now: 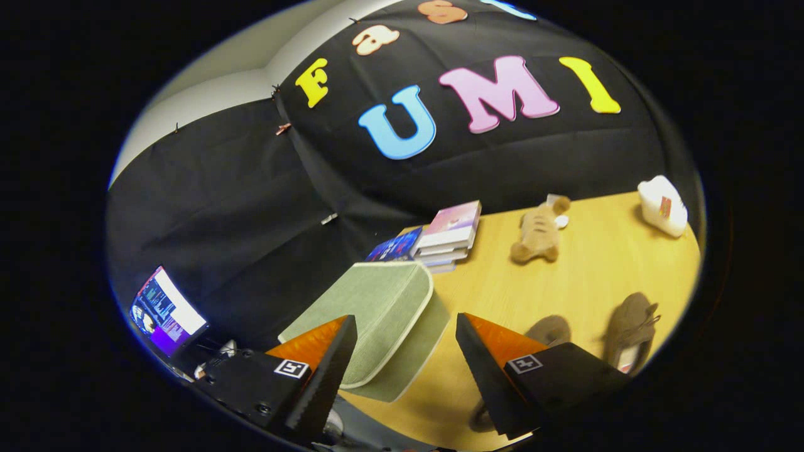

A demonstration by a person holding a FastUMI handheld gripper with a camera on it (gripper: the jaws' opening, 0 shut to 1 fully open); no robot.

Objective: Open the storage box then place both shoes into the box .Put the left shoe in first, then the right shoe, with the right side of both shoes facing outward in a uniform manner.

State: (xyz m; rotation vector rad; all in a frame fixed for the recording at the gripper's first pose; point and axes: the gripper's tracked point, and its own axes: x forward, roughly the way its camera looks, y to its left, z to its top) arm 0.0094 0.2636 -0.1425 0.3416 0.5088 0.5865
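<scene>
Gripper view: the claw gapes wide, holding nothing; the green storage box, lid apparently closed, sits just ahead on the desk; both shoes lie beside it, so apparently every step remains.

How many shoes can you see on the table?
2. One shoe lies beyond the right finger. The other shoe is beside it, partly hidden behind that finger. The open gripper holds nothing, facing the green storage box.
</scene>
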